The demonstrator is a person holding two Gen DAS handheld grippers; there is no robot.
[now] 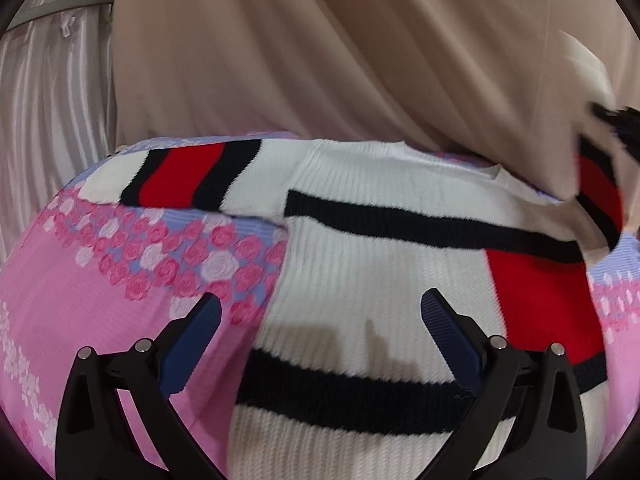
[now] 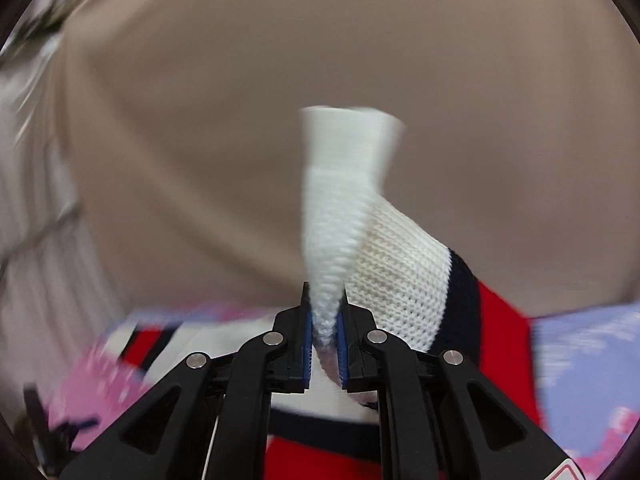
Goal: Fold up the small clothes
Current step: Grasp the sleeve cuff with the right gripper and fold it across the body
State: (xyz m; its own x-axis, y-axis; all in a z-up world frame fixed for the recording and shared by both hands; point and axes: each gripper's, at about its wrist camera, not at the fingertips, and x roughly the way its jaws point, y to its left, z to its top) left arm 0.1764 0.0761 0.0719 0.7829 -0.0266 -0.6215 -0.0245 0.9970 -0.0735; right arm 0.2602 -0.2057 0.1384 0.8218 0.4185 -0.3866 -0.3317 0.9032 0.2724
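Note:
A small white knit sweater (image 1: 360,264) with black and red stripes lies spread on a pink floral bedsheet (image 1: 80,280). Its left sleeve (image 1: 180,178) lies flat, pointing left. My left gripper (image 1: 320,308) is open and empty, hovering just above the sweater's lower body near its left edge. My right gripper (image 2: 325,312) is shut on the white cuff of the right sleeve (image 2: 340,208) and holds it lifted off the bed. That raised sleeve (image 1: 600,196) and the right gripper (image 1: 616,116) show blurred at the right edge of the left wrist view.
A beige curtain (image 1: 320,60) hangs close behind the bed. A shiny grey-white curtain (image 1: 48,120) hangs at the left. The pink and lilac bedsheet (image 2: 580,344) extends on both sides of the sweater.

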